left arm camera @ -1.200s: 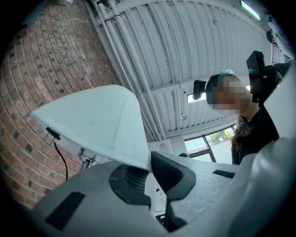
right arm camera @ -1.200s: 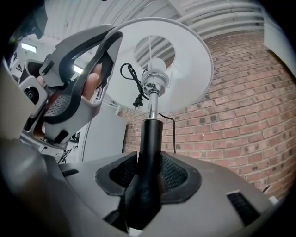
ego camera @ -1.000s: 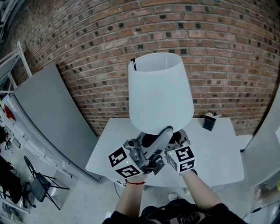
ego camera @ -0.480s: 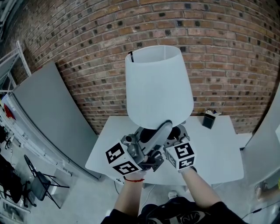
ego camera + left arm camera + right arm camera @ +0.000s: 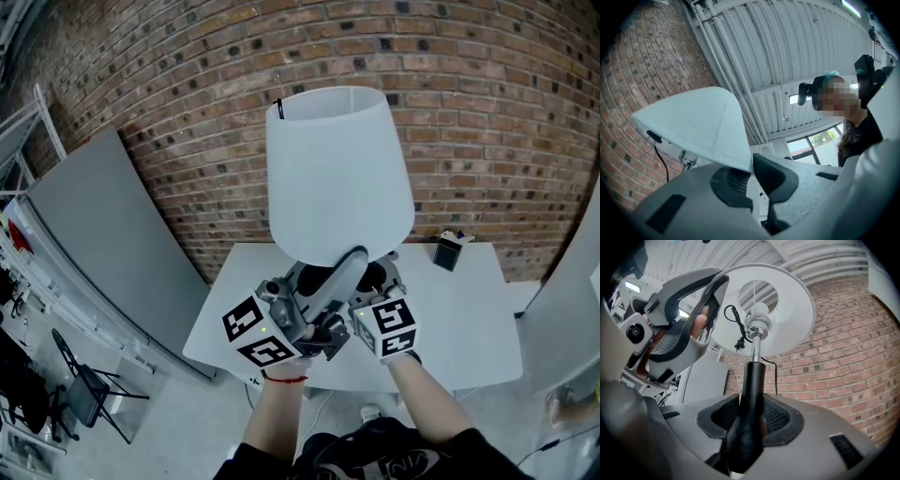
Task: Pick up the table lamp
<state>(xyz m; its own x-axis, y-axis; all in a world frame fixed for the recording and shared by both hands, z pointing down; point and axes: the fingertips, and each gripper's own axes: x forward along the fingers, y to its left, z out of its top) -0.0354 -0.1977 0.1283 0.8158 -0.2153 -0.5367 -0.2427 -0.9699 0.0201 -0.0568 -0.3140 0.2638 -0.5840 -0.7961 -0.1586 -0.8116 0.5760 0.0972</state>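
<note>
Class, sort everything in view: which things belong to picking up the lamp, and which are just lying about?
Job: table lamp; right tongs, shut on its stem; left tongs, pinching its shade rim.
Lying about: black box; folding chair; table.

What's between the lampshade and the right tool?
The lamp's black stem, clamped in the right tool, then a chrome rod up into the lampshade; right gripper view.

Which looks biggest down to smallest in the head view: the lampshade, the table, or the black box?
1. table, the widest outline even though it is partly covered.
2. lampshade, which is held nearer the camera, so it looks bigger than it is.
3. black box, by far the smallest.
</note>
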